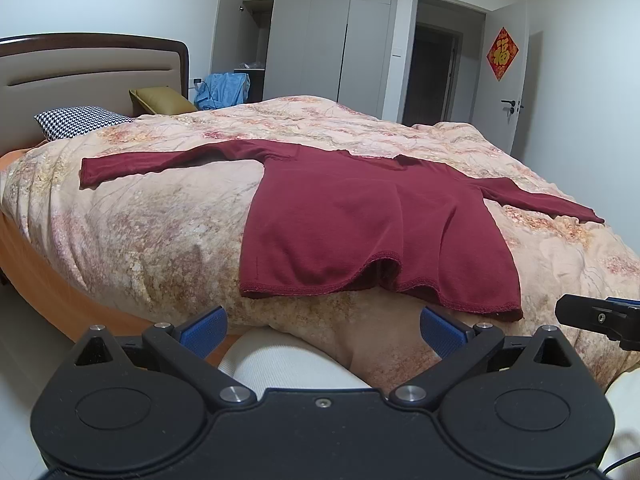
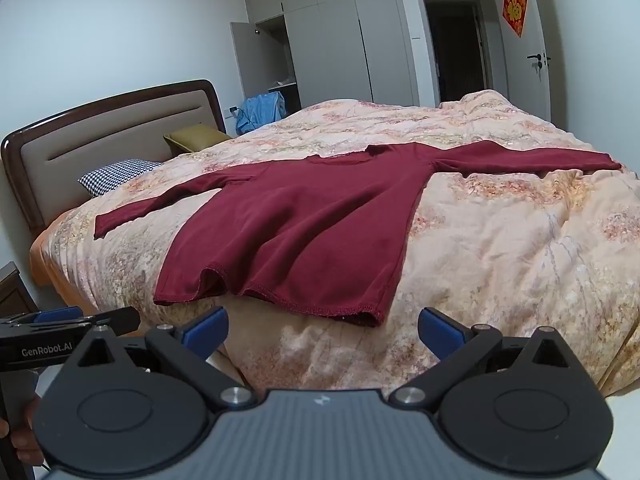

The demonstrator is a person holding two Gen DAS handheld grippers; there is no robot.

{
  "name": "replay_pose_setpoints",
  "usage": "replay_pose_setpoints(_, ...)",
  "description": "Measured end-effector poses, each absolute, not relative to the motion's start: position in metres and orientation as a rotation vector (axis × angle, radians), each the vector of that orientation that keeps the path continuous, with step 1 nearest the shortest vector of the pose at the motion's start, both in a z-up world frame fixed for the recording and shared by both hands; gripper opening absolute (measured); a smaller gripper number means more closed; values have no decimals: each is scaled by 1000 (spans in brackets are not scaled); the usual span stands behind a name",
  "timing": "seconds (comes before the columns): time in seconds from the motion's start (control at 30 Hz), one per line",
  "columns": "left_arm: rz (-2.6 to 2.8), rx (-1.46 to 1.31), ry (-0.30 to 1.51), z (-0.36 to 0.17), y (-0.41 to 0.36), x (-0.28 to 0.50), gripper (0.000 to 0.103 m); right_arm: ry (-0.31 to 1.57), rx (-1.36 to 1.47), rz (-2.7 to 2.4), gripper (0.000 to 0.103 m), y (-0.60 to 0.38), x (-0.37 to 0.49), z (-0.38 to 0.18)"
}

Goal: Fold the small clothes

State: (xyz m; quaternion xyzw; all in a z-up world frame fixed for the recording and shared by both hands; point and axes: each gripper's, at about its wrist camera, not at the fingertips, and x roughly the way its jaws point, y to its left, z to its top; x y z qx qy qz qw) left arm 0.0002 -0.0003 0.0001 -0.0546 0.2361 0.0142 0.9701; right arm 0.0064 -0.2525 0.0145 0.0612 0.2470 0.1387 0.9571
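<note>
A dark red long-sleeved top [image 1: 360, 216] [image 2: 296, 224] lies spread flat on the bed, both sleeves stretched out sideways and its hem toward me. My left gripper [image 1: 322, 332] hovers open just short of the hem, blue pads wide apart with nothing between them. My right gripper [image 2: 322, 332] is also open and empty, in front of the hem's right corner. Each gripper shows at the edge of the other's view: the right gripper [image 1: 600, 318] and the left gripper [image 2: 80, 322].
The bed carries a peach floral quilt [image 1: 160, 220] [image 2: 500, 240], with a houndstooth pillow [image 1: 80, 120] and an olive pillow [image 1: 160, 100] by the headboard [image 2: 100, 140]. Grey wardrobes [image 1: 320, 40], blue cloth [image 1: 224, 90] and an open doorway [image 1: 436, 76] stand beyond.
</note>
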Motion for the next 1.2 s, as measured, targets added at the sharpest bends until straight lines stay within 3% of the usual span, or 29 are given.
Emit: replay_pose_setpoints(1.2, 29, -111, 481, -4, -4, 1, 102, 505, 127, 286, 103, -252, 5, 15)
